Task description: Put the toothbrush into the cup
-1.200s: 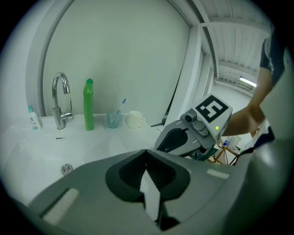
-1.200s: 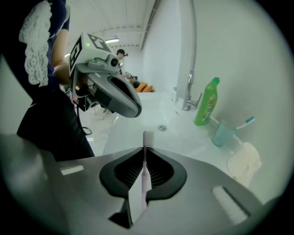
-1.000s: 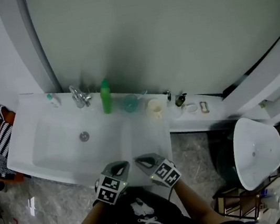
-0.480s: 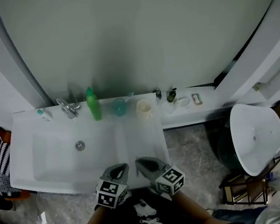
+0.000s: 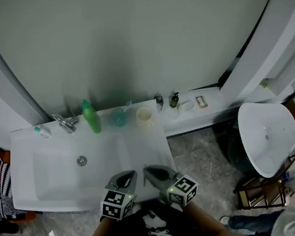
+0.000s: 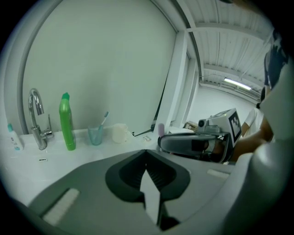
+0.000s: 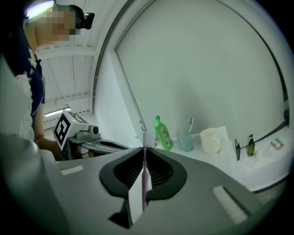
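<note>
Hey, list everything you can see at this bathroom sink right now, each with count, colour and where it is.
sink: 1, white, ahead of the person
faucet: 1, chrome, back left rim
small bottle: 1, white, left of the faucet
tall bottle: 1, green, right of the faucet
cup: 1, teal, right of the tall bottle
blue-tipped toothbrush: 1, standing in the cup
mug: 1, cream, right of the cup
pump bottle: 1, dark, ledge right of the mug
bowl-shaped fixture: 1, white, far right
pink toothbrush: 1, in the right gripper
left gripper: grey, shut, empty
right gripper: grey, shut on the pink toothbrush
</note>
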Tool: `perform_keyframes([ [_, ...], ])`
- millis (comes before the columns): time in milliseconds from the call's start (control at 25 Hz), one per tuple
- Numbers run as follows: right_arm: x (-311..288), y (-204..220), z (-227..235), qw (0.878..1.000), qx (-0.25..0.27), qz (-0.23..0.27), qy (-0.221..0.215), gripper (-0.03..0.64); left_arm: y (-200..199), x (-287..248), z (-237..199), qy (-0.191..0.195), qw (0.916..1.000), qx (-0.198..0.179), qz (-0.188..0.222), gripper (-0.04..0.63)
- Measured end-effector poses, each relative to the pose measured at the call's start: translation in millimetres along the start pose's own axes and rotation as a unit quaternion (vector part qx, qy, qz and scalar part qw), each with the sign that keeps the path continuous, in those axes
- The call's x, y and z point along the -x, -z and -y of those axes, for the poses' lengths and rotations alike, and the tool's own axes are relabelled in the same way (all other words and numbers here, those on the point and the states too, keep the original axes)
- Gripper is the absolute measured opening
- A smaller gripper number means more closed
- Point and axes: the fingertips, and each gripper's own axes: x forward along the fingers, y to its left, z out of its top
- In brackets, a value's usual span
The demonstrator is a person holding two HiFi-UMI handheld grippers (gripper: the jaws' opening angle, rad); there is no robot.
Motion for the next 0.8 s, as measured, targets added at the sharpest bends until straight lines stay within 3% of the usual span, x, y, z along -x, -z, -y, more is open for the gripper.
perform_keyframes([
  [800, -2, -53, 19, 0.999, 0.034, 0.034, -0.011, 0.025, -40, -22, -2, -0.001, 0.9993, -0.01, 0.037, 0.0],
])
